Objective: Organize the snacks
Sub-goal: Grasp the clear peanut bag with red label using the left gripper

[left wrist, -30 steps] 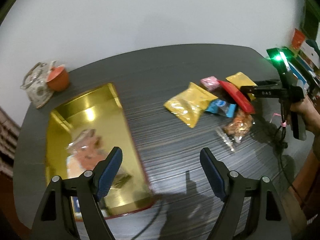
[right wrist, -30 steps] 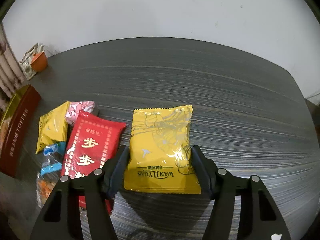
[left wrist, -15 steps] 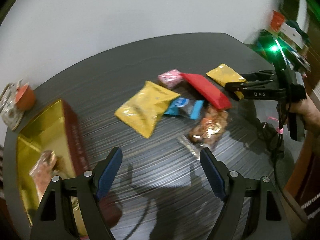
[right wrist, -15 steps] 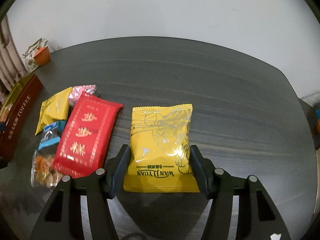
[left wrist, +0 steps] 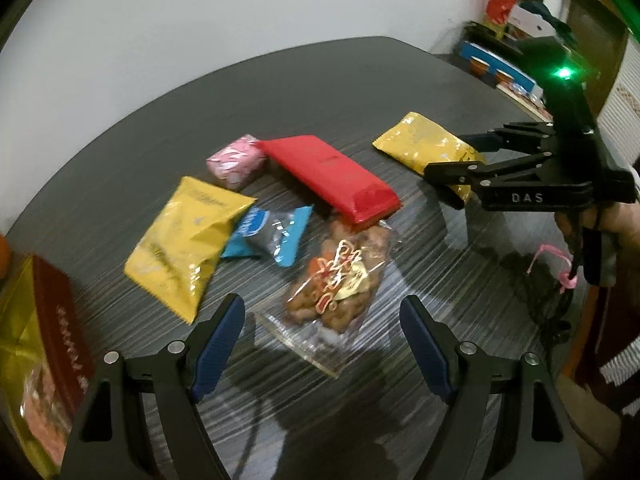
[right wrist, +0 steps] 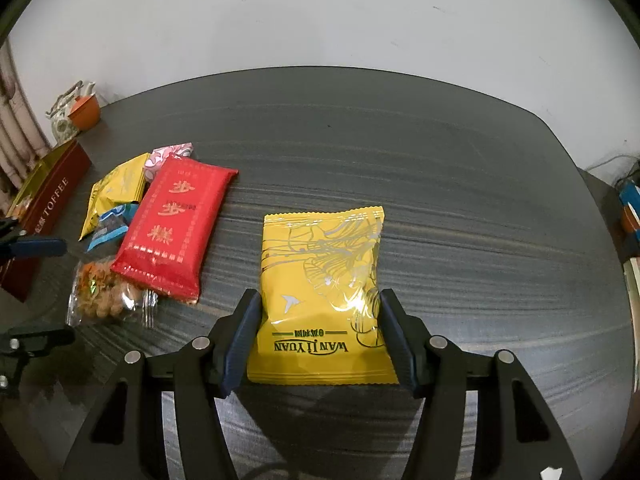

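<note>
My right gripper (right wrist: pixel 320 332) is shut on a yellow Wan Li Yuan packet (right wrist: pixel 320 292), which rests on or just above the dark table (right wrist: pixel 440 168); both also show in the left wrist view: gripper (left wrist: pixel 460 178), packet (left wrist: pixel 424 148). My left gripper (left wrist: pixel 320 344) is open and empty, just in front of a clear bag of brown snacks (left wrist: pixel 340 280). Beyond it lie a red packet (left wrist: pixel 332 176), a blue candy (left wrist: pixel 272 236), a second yellow packet (left wrist: pixel 184 248) and a pink packet (left wrist: pixel 236 160).
An open gold-lined toffee tin (left wrist: pixel 36 344) with a snack inside stands at the table's left, also in the right wrist view (right wrist: pixel 44 196). A teapot and an orange cup (right wrist: pixel 76 114) sit at the far left corner. Shelves with boxes (left wrist: pixel 512 12) stand beyond the table's right.
My left gripper has swung right from over the tin to the snack pile, staying open. My right gripper still grips the yellow packet and has backed off a little.
</note>
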`<state>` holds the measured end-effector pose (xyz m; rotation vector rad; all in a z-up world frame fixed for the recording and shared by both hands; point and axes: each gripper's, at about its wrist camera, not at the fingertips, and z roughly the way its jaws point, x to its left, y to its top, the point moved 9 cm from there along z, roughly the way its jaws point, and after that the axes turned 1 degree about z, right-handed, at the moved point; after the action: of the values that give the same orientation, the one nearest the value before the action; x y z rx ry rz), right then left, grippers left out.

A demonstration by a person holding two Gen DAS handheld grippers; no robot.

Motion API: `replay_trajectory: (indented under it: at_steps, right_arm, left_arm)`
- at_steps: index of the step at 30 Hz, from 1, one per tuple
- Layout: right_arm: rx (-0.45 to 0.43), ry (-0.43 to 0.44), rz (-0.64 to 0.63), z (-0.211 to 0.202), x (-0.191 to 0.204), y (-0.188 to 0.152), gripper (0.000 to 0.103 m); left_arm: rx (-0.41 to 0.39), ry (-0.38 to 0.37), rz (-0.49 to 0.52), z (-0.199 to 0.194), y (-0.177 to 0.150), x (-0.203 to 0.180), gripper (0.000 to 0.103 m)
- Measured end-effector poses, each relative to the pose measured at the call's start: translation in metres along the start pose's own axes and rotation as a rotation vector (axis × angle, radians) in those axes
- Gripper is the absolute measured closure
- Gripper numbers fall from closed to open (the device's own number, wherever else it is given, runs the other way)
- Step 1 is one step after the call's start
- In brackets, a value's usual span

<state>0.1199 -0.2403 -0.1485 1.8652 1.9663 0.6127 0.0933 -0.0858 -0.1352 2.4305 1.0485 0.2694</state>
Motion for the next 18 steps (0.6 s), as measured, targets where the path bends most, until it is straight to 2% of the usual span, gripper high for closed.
replay_trajectory:
  at_steps: [12, 18]
  right_arm:
    - [-0.009, 0.002, 0.005, -0.001, 0.003, -0.002, 0.047]
    - [-0.014, 0.003, 0.007, -0.005, -0.003, -0.006, 0.046]
  left_arm:
    - [0.011, -0.005, -0.043, 0.022, 0.012, 0.010, 0.026]
    - [0.006, -0.006, -0.040, 0.026, 0.017, 0.000, 0.041]
